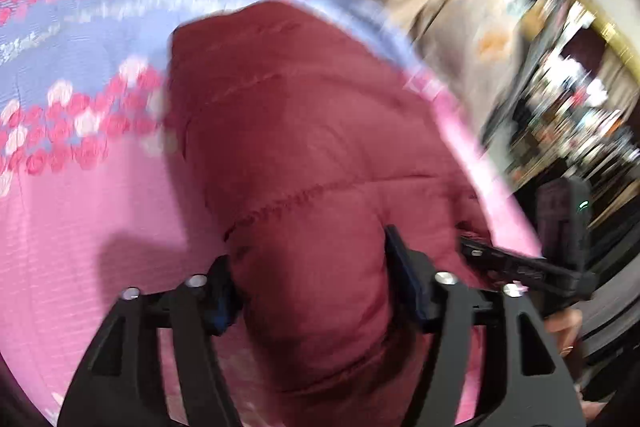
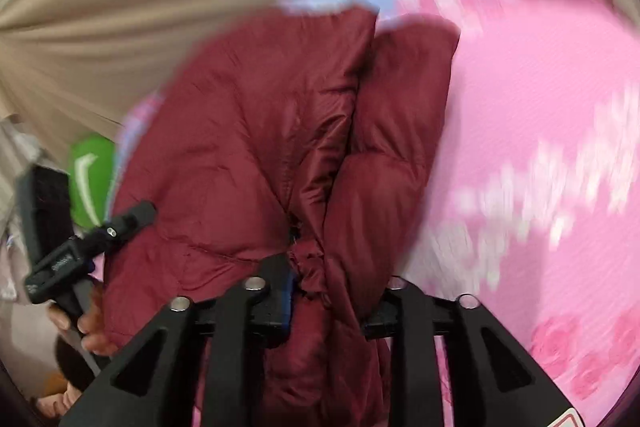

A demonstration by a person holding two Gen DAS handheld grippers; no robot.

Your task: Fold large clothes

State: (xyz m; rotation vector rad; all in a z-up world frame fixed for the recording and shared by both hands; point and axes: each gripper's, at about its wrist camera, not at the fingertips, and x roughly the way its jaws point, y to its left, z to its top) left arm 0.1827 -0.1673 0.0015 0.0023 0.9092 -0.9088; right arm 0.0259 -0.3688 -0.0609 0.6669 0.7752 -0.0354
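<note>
Nearest in the left wrist view, the left gripper (image 1: 316,291) has a thick padded fold of the dark red quilted puffer jacket (image 1: 304,155) bulging up between its two black fingers; the jaws stand wide around that bulk, and whether the pads actually press it cannot be told through the blur. Nearest in the right wrist view, the right gripper (image 2: 336,303) has its jaws narrowed onto a bunched, gathered edge of the same jacket (image 2: 248,131), the cloth pinched between the blue-padded left finger and the right one. Each gripper shows in the other's view: the right gripper (image 1: 560,239) at the right edge of the left view, level with the jacket's near right side, and the left gripper (image 2: 68,239) at the lower left of the right view with a person's hand (image 2: 88,327) around its handle. Beyond the fingers the jacket lies on a pink bedspread with red rose print and a pale blue band (image 1: 80,219), doubled lengthwise so two padded layers meet along a deep crease running away from the grippers. Left of the jacket in the right view, a bright green object with a white mark (image 2: 90,179) sits just beside the bed edge. Farthest, beige pleated curtain (image 2: 120,7) fills the background; cluttered shelves (image 1: 568,99) are smeared by motion at far right.
</note>
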